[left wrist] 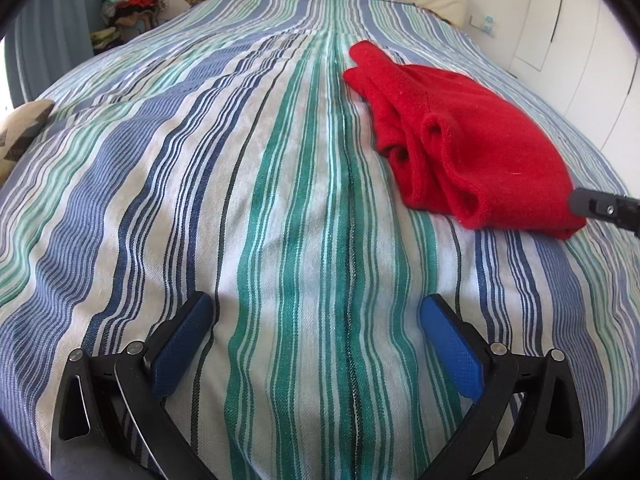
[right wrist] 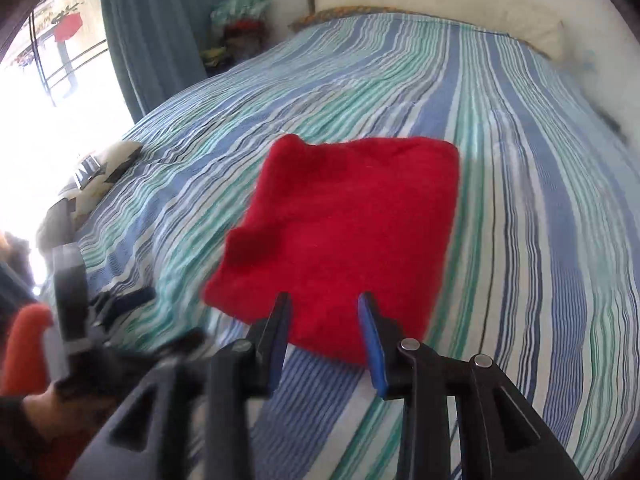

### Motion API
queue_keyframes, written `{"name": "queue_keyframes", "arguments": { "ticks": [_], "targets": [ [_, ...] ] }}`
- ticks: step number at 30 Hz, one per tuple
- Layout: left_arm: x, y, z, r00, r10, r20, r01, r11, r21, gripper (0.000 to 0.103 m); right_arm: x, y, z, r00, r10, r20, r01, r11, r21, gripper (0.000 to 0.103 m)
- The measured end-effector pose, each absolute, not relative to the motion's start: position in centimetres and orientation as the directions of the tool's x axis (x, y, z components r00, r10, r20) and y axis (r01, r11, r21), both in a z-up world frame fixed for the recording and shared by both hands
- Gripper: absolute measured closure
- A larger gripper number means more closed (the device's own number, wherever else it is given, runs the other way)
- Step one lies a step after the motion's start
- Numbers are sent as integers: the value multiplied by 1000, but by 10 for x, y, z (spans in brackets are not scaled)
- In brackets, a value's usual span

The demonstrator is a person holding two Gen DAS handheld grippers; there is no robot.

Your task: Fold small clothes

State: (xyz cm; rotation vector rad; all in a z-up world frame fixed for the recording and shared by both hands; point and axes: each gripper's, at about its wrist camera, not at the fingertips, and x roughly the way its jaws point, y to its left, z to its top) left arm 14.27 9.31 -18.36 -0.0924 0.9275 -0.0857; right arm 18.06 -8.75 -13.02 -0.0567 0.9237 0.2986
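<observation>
We are working over a bed spread with a striped cover, and we are going across it from left to right. At the far left corner, beyond the bed's edge, a pile of clothes is waiting, probably the stock we are drawing from. Along the left edge a patterned cushion is lying out of the way.

Our left gripper is hanging over the bare stripes near the bed's near edge, its blue pads standing wide apart with nothing between them; we judge it is keeping clear so the folding space in the middle is free for the next piece.

To the right of the centre line, toward the right edge, the red garment is lying folded into a thick, roughly square packet, its layered edges facing the bed's middle. It seems to be sitting there as a finished fold set aside.

Our right gripper is hovering at the packet's near edge, fingers narrowly parted. In the right wrist view the red cloth is showing in the gap behind the tips, yet the pads are not pinching it, so we are holding nothing. The view is smeared, so we are reading finer contact with caution. We judge this fold is done.
</observation>
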Motion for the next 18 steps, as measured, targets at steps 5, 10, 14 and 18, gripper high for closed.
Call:
{"name": "queue_keyframes", "arguments": {
  "ticks": [5,10,14,18],
  "targets": [
    [141,93,-183,598,-116,-793,36,992,-118,0,195,-103,-184,455,214,-864,-231,966,118,69],
    [141,92,-183,598,-113,-794,36,993,-114,0,164,-100,-146,553,231,-801,-237,965,115,45],
    [141,92,-183,598,-112,-794,35,993,-113,0,117,-124,-140,630,134,-765,-148,988,51,35],
    [141,91,-183,598,-108,-794,34,993,-110,0,86,-146,-152,644,-1,-765,-46,998,-40,35]
  ]
}}
